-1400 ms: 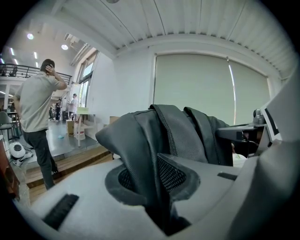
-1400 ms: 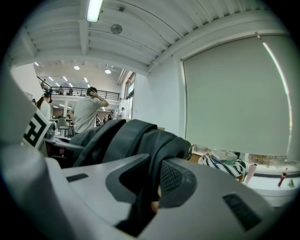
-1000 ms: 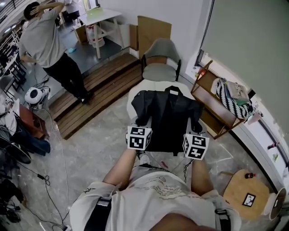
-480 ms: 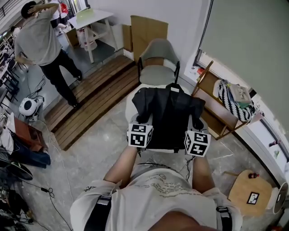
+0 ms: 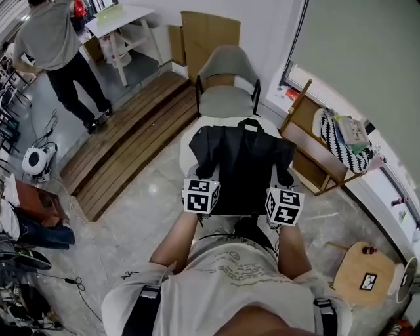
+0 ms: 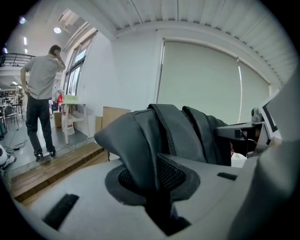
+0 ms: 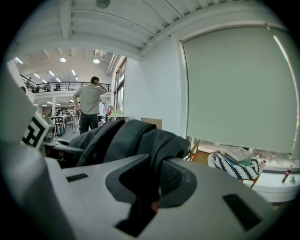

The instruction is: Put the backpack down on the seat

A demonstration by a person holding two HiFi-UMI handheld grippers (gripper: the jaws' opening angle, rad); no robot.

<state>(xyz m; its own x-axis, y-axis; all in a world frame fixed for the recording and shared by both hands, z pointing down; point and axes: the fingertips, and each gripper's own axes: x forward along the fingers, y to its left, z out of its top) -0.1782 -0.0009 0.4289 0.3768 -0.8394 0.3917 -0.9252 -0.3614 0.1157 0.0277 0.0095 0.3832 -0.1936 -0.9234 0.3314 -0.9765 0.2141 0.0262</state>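
A black backpack (image 5: 243, 164) hangs flat between my two grippers, over a white cushioned seat (image 5: 188, 146). A grey armchair (image 5: 226, 98) stands just beyond it. My left gripper (image 5: 205, 178) is shut on the backpack's left side, where dark fabric (image 6: 154, 136) is pinched between the jaws at the left gripper (image 6: 151, 176). My right gripper (image 5: 283, 188) is shut on the right side, with a fold of the backpack (image 7: 136, 136) clamped at the right gripper (image 7: 152, 190). The lower part of the pack hides most of the seat.
A wooden shelf rack (image 5: 308, 154) with a striped bag (image 5: 336, 141) stands at the right. A round wooden stool (image 5: 364, 279) is at the lower right. A wooden step platform (image 5: 131, 141) lies to the left. A person (image 5: 56, 42) stands far left by a white table (image 5: 121, 16).
Both grippers have carried the backpack forward, towards the grey armchair and a little lower over the white seat. The person at the back has stepped away to the upper left.
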